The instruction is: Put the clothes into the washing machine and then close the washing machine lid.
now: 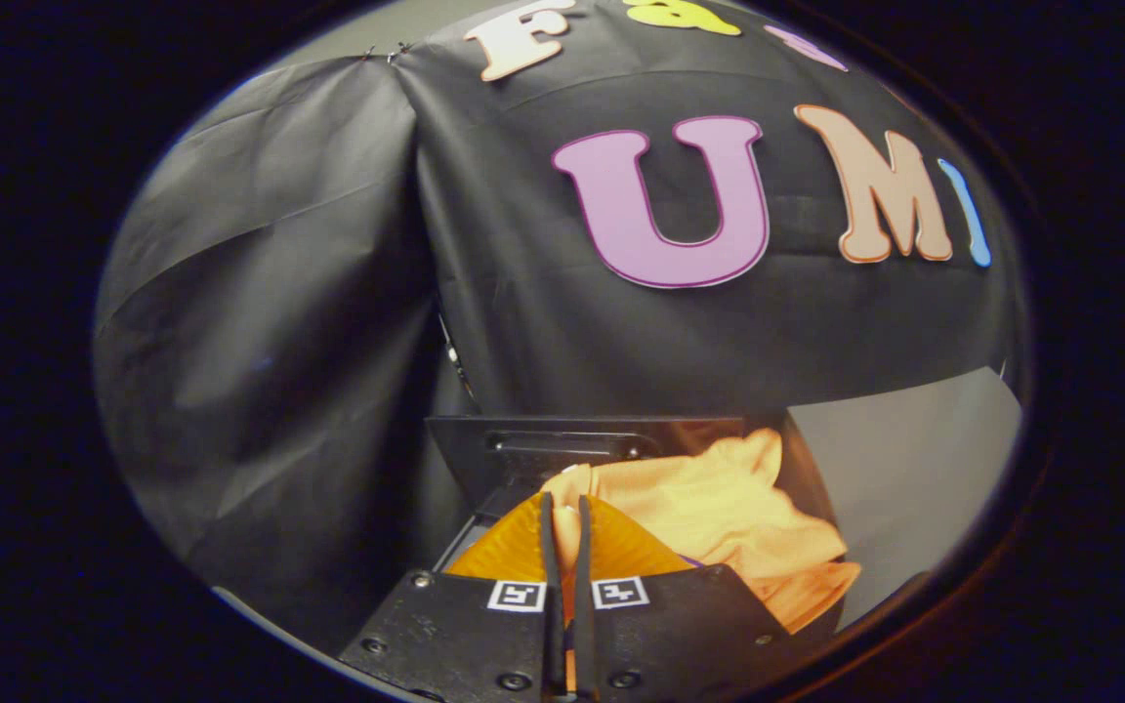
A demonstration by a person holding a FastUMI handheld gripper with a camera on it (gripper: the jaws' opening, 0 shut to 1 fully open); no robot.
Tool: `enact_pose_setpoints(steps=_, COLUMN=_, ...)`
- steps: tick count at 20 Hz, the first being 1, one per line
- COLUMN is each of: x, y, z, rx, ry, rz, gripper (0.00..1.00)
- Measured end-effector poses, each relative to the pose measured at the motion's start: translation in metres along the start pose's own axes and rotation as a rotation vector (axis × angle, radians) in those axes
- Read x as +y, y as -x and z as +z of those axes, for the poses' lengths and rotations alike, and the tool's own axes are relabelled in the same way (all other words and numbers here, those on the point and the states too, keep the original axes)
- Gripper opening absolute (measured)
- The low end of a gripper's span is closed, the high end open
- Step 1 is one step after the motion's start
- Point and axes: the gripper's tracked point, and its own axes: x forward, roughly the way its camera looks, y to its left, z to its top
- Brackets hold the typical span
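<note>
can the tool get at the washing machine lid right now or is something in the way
Probably not yet. The tool is nearly shut on a fold of the orange cloth, which hangs bunched in front of the dark raised lid just beyond the fingers. It would likely have to let go first.

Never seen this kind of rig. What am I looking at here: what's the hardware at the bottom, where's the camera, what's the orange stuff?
There is no robot arm: a person holds a two-finger handheld tool in one hand. The camera is a fisheye that rides on that tool and looks forward along its fingers, so the picture bulges.

At the bottom are the tongs, with two small square markers on their body. The fingers stand nearly together with a thin strip of orange garment pinched between them, so they look shut on it. The rest of the cloth bunches just ahead of the fingers and to one side.

Beyond the cloth is a dark flat panel, possibly the washing machine's raised lid; I cannot tell for sure. Behind it hangs the booth's black cloth wall.
</note>
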Motion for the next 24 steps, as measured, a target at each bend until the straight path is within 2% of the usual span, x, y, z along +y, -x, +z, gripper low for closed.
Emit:
enact_pose_setpoints(steps=3, x=0.013, y=-0.02, z=-0.013, rx=0.032, ry=0.055, rz=0.007, gripper=0.03)
enact_pose_setpoints(steps=5, x=0.029, y=-0.035, z=-0.02, rx=0.035, ry=0.046, rz=0.04, gripper=0.03)
enact_pose_setpoints(steps=10, x=0.044, y=-0.064, z=-0.027, rx=0.023, ry=0.072, rz=0.039, gripper=0.04)
enact_pose_setpoints(steps=13, x=0.03, y=-0.073, z=-0.034, rx=0.036, ry=0.088, rz=-0.039, gripper=0.04)
enact_pose_setpoints(steps=16, x=-0.005, y=-0.077, z=-0.043, rx=0.049, ry=0.105, rz=-0.148, gripper=0.12)
enact_pose_setpoints(steps=17, x=-0.01, y=-0.076, z=-0.047, rx=0.046, ry=0.11, rz=-0.161, gripper=0.15)
enact_pose_setpoints(steps=18, x=-0.018, y=-0.072, z=-0.045, rx=0.031, ry=0.119, rz=-0.186, gripper=0.24)
enact_pose_setpoints(steps=23, x=-0.013, y=-0.052, z=-0.044, rx=-0.022, ry=0.102, rz=-0.156, gripper=0.96)
enact_pose_setpoints(steps=24, x=-0.009, y=-0.047, z=-0.041, rx=-0.035, ry=0.105, rz=-0.144, gripper=0.96)
